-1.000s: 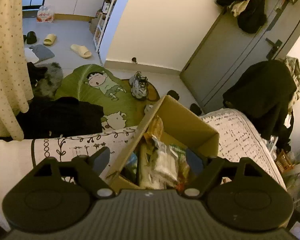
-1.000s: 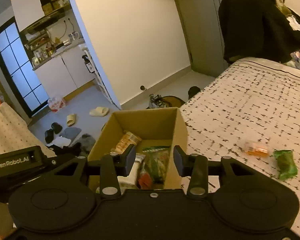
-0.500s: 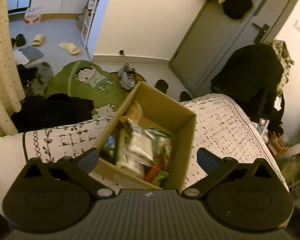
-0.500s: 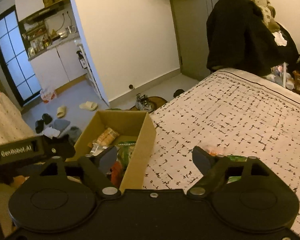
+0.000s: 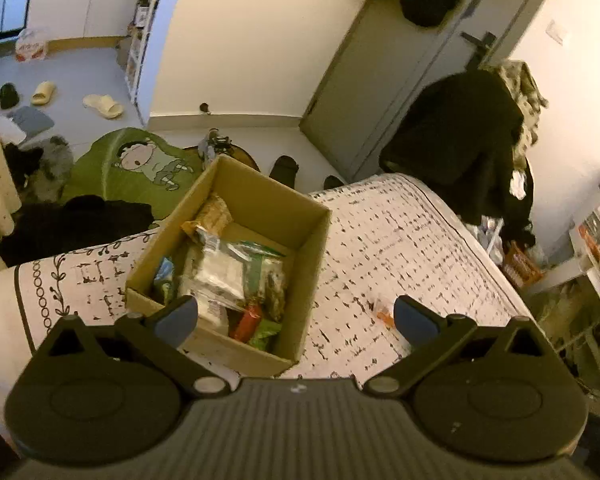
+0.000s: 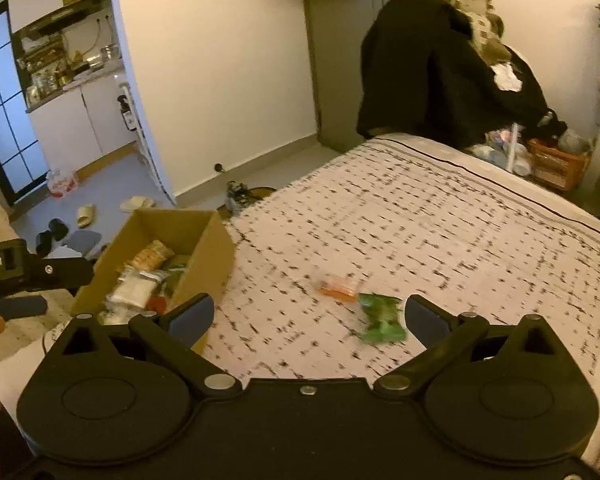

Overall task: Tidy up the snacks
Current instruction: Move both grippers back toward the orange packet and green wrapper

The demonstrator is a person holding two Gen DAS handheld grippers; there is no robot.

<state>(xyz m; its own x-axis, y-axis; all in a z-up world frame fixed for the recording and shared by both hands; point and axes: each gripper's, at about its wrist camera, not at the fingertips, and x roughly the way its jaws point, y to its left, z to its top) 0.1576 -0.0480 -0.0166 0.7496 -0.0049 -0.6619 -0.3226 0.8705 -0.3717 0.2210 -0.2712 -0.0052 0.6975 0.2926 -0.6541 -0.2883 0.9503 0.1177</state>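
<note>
- The left claw (image 5: 296, 316) stands wide apart with nothing gripped; its jaws have just been opening, and only the near corner of the cardboard box (image 5: 312, 264) shows in the gap between them.
- The right claw (image 6: 307, 314) is also spread wide and holds nothing; its jaws have just been opening too, and the bed lies in the gap, with nothing pressed by either pad.
- The cardboard box (image 6: 208, 256) sits open on the bed (image 6: 420, 216), at its edge on the side toward the floor.
- Inside the box lie packed snacks: a pale, clear-wrapped packet (image 5: 220, 272) on top in the middle, a tan biscuit pack (image 5: 216, 212) against the far wall, a red item (image 5: 248, 316) and green wrappers (image 5: 266, 330) at the near end.
- Two snacks lie loose on the bedspread, well apart from the box: a small orange packet (image 6: 338, 288) and a green packet (image 6: 382, 316) just beside it, nearly touching.
- In the right wrist view the green packet lies close to the claw's right finger (image 6: 426, 318); the orange packet lies a little farther back, between the fingers.
- In the left wrist view only the orange packet (image 5: 382, 312) shows, blurred, just left of the right finger (image 5: 414, 318).
- On the floor beyond the box lie a green cartoon rug (image 5: 140, 164), slippers (image 5: 104, 105) and dark clothing (image 5: 76, 220).
- A dark coat (image 6: 432, 64) hangs over something past the bed's far end.
</note>
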